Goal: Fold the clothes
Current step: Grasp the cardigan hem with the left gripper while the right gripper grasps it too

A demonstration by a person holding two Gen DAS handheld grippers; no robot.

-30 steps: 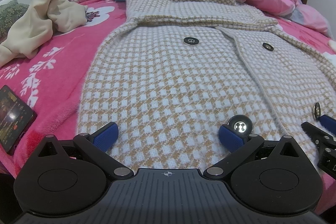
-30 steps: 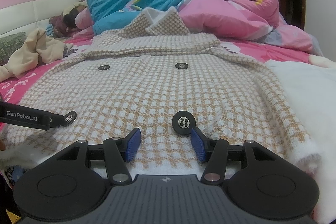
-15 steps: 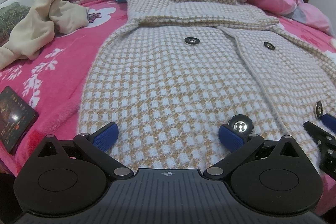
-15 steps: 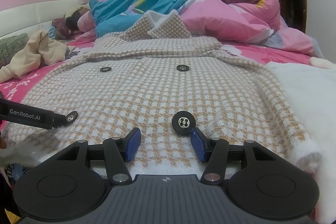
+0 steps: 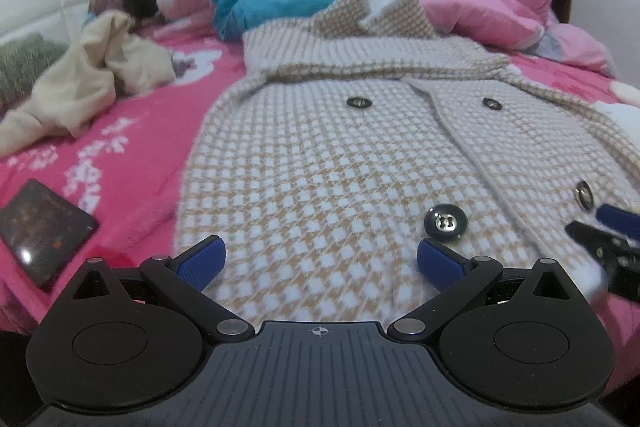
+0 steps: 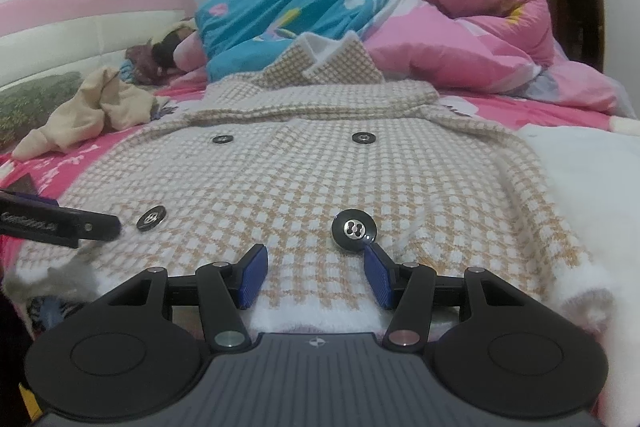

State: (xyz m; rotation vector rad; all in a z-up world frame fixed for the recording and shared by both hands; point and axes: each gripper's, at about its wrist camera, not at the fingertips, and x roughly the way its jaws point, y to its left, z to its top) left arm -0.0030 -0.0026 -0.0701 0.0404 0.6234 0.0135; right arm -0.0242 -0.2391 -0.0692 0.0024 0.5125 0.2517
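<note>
Pink bed (image 5: 132,131): checked coat (image 5: 328,163), beige garment (image 5: 92,83), phone (image 5: 40,231).

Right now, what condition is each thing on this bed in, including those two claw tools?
Checked coat: spread flat, front up, collar far, unfolded.
Left gripper: open over the coat's near hem.
Right gripper: open at the hem, gripping nothing.
Beige garment: crumpled.
Quilts: heaped behind the collar.
Dark card: lying flat at the bed edge.
</note>
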